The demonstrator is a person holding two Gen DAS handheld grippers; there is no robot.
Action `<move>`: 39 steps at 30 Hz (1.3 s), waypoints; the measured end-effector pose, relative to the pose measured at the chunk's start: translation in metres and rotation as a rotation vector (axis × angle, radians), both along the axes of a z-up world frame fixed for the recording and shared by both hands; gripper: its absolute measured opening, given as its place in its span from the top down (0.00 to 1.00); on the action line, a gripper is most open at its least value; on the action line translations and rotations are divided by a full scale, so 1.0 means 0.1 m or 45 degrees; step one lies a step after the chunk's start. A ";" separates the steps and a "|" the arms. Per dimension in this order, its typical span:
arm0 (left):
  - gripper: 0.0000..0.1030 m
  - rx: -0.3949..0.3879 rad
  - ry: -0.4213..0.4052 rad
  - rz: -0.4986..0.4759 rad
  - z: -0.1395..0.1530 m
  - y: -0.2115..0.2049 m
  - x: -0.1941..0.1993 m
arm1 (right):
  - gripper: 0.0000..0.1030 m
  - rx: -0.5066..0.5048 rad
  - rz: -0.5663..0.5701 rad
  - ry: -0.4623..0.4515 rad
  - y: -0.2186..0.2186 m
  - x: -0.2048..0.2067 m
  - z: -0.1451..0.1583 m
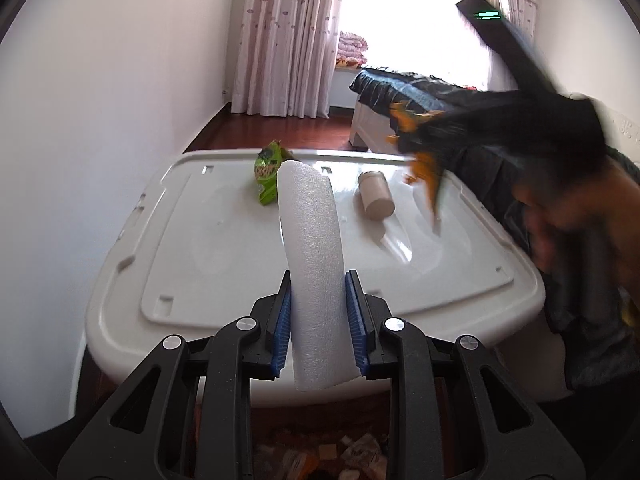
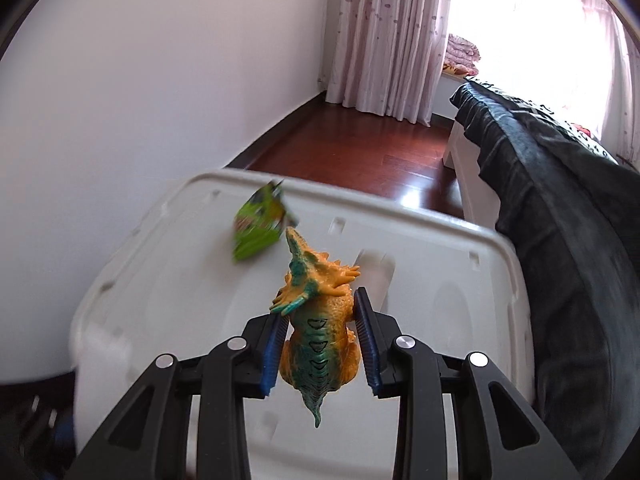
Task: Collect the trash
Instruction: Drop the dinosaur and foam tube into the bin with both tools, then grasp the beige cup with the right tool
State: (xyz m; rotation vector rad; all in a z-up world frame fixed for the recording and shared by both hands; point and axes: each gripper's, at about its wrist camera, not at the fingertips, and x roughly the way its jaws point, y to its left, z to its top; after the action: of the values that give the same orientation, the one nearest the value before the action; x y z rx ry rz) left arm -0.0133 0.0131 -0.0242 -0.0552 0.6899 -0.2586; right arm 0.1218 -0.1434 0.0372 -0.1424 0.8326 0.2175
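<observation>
A bedroom with a white wall, pink patterned curtains (image 1: 280,36) over a bright window and a dark red wooden floor (image 2: 360,148) is surrounding a large white plastic storage-bin lid (image 1: 224,248) that is serving as the work surface. A bed with a dark cover (image 2: 540,184) is standing just beside the lid on the right.

The left gripper (image 1: 318,312) is pinching a white foam tube (image 1: 314,248) between its blue pads, squeezing it at its lower part while the rest is leaning forward over the lid. Past the tube's far end, a crumpled green snack wrapper (image 1: 267,176) is lying near the lid's far edge, and a beige cylindrical container (image 1: 375,194) is lying on its side to the right of the tube, well apart from the wrapper.

The right gripper (image 2: 320,340) is pressing its blue pads against the flanks of an orange and teal plastic dinosaur toy (image 2: 320,320), holding it above the lid with the head pointing away and the tail hanging down between the black fingers. In the left wrist view this gripper is appearing as a dark, motion-blurred shape at the right with orange parts of the toy showing beneath it, and a person's hand (image 1: 576,216) is blurring behind it. Below the lid's near edge, light scraps of litter (image 1: 344,456) are lying in a dim space.
</observation>
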 end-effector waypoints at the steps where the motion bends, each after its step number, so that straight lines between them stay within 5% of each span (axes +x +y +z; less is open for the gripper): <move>1: 0.76 0.012 0.003 -0.003 -0.01 0.01 -0.07 | 0.68 0.004 0.002 -0.002 -0.02 -0.24 0.00; 13: 0.76 0.060 0.137 -0.055 -0.32 0.03 -0.61 | 0.68 0.114 -0.049 0.219 -0.19 -1.81 -0.72; 20: 0.76 0.091 0.198 -0.113 -0.48 -0.06 -0.76 | 0.68 0.102 -0.040 0.361 -0.10 -2.09 -1.15; 29: 0.74 0.100 0.243 -0.099 -0.57 -0.05 -0.80 | 0.68 0.034 -0.052 0.416 -0.07 -2.14 -1.36; 30: 0.71 0.096 0.245 -0.080 -0.57 -0.02 -0.80 | 0.67 0.016 -0.058 0.435 -0.06 -2.13 -1.39; 31: 0.55 0.075 0.257 -0.056 -0.58 0.02 -0.79 | 0.55 0.004 -0.064 0.441 -0.06 -2.12 -1.40; 32: 0.36 0.073 0.267 -0.034 -0.58 0.04 -0.79 | 0.33 0.002 -0.076 0.428 -0.08 -2.12 -1.40; 34: 0.18 0.118 0.278 0.068 -0.57 0.08 -0.77 | 0.22 0.002 -0.113 0.380 -0.10 -2.12 -1.33; 39: 0.14 0.146 0.250 0.103 -0.53 0.11 -0.75 | 0.17 -0.051 -0.147 0.259 -0.15 -2.11 -1.19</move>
State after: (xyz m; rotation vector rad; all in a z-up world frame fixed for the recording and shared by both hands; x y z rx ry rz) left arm -0.0886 0.0237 -0.0767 0.0013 0.8944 -0.1363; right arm -0.0896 -0.1585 -0.0815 -0.1106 1.0450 0.1072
